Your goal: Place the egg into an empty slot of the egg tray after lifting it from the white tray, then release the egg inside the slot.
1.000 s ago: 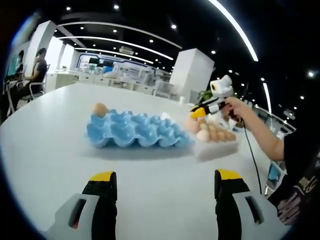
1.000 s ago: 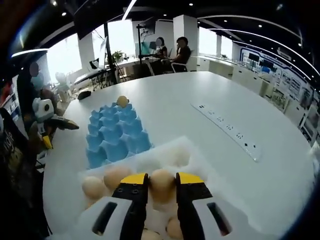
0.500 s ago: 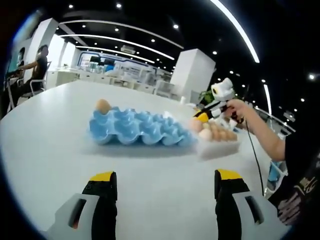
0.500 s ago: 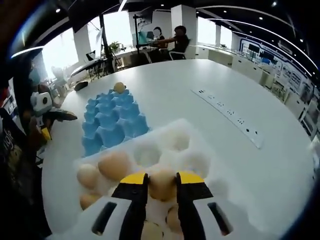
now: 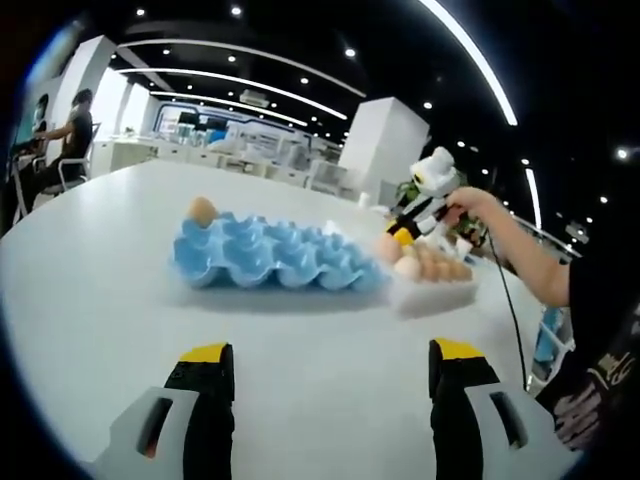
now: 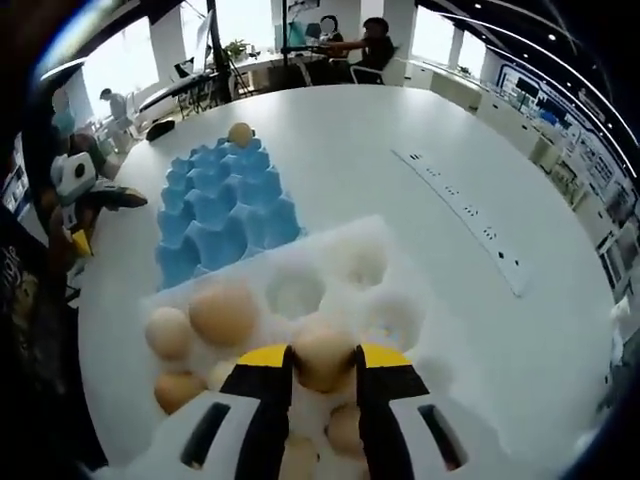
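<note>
Right gripper view puts your right gripper (image 6: 323, 362) at six o'clock, its yellow-tipped jaws drawn in close on a pale brown egg (image 6: 322, 357) over the white moulded foam tray (image 6: 395, 255). Contact on both sides looks firm. I judge the lift step to be in hand; whether the egg is clear of its cup cannot be told, because the jaws cover the seat.

The blue moulded egg tray (image 6: 218, 211) lies at eleven o'clock, just beside the white tray, with one egg in its far corner slot (image 6: 239, 133). Your next move calls for a straight rise, then a carry toward eleven o'clock to an empty blue slot, with the jaws parted only once the egg is seated.

Left gripper view shows your left gripper (image 5: 330, 372) at six o'clock, jaws wide apart and holding nothing, above the white round table (image 5: 90, 300). The right gripper sits at two o'clock there, over the white tray.

Eggs low in the right gripper view are partly cut off by the jaws; their count is uncertain. Distant slots are too small to check individually.
</note>
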Demonstrator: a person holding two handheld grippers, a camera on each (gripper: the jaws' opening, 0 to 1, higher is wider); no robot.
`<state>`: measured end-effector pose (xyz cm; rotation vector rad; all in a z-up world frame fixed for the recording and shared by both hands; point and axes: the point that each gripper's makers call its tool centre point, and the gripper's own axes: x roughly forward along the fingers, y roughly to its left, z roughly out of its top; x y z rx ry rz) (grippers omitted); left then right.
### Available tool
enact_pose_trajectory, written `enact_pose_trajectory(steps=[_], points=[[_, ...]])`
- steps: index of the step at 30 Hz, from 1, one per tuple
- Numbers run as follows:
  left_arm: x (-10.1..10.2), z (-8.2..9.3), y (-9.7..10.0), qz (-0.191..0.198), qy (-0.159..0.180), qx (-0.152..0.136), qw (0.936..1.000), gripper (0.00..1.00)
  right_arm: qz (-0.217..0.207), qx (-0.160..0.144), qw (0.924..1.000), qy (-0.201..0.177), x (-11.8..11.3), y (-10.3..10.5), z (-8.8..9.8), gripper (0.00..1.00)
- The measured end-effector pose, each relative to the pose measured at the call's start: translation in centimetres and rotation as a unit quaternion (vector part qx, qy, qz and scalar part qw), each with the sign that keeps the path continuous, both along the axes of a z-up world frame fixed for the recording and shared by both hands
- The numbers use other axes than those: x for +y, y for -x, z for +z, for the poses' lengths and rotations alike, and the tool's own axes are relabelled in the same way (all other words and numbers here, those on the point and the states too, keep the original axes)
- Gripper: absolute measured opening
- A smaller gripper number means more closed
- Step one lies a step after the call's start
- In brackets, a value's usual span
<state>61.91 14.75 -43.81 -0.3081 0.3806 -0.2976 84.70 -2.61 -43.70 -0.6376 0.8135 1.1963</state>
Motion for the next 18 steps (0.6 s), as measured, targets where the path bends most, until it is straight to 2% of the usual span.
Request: enact_pose_trajectory(steps=[6, 10, 18], points=[[0.6, -0.1, 0.1, 0.000, 0.001, -0.002, 1.0000, 0.81, -0.018, 0.008, 0.9994, -0.029, 0.0, -0.1, 0.1, 0.26], [1.1, -0.3, 0.2, 0.002, 0.004, -0.003, 1.0000, 0.81, -0.022, 0.008, 0.9994, -0.027, 0.3, 0.4, 0.2, 0.26], [1.6, -0.8, 0.5, 0.004, 0.009, -0.004, 0.9999, 0.81, -0.021, -0.003, 0.9993, -0.031, 0.5, -0.1, 1.6, 0.26]])
